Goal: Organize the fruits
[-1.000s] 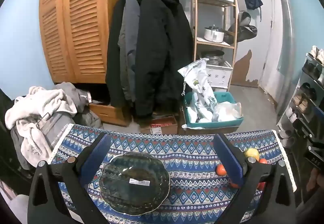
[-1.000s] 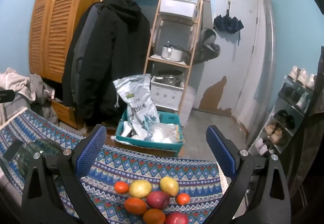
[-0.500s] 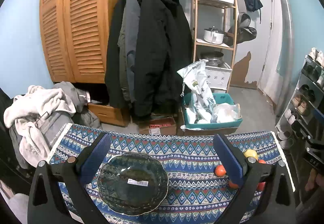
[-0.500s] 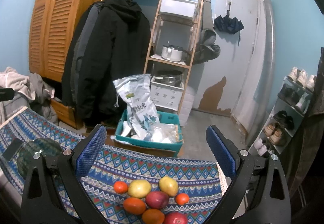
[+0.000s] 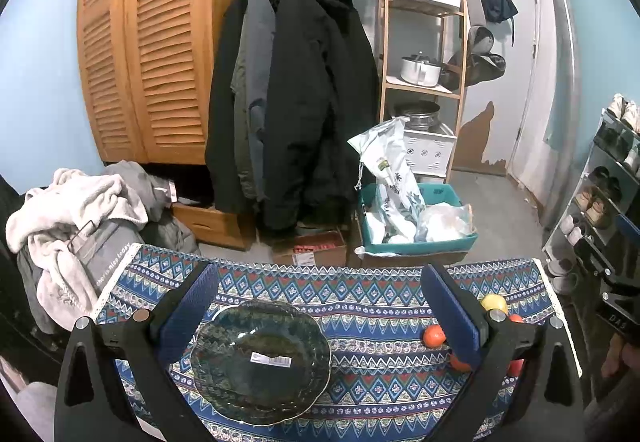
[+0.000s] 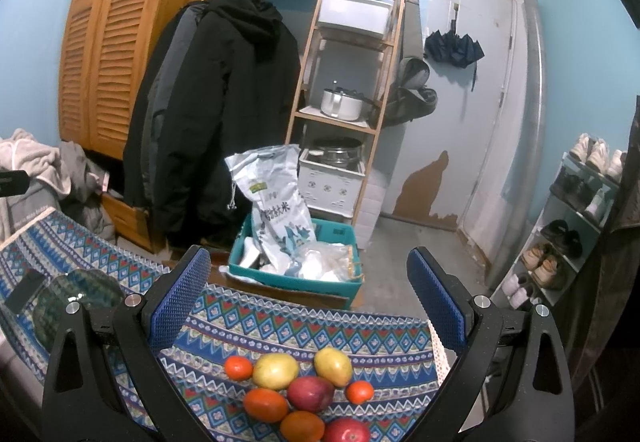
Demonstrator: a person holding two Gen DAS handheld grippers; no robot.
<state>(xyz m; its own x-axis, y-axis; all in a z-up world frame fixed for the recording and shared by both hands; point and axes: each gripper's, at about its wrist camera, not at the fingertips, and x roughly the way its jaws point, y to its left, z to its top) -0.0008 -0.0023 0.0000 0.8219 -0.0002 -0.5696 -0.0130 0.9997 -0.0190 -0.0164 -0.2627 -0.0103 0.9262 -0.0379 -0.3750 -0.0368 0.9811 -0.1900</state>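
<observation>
Both grippers' fingers wide, holding nothing: left gripper (image 5: 320,306) above plate (image 5: 260,362), right gripper (image 6: 308,294) above fruit pile (image 6: 300,390).

Under my left gripper (image 5: 316,306) a glossy dark glass plate (image 5: 260,362) is gleaming on matt woven cloth (image 5: 360,294). My right gripper (image 6: 310,300), matt black plastic with rough blue textured pads (image 6: 178,302), is hovering over smooth-skinned, shiny fruits (image 6: 304,394). Ahead, slatted wooden doors (image 6: 104,54) are showing a satin finish.
</observation>
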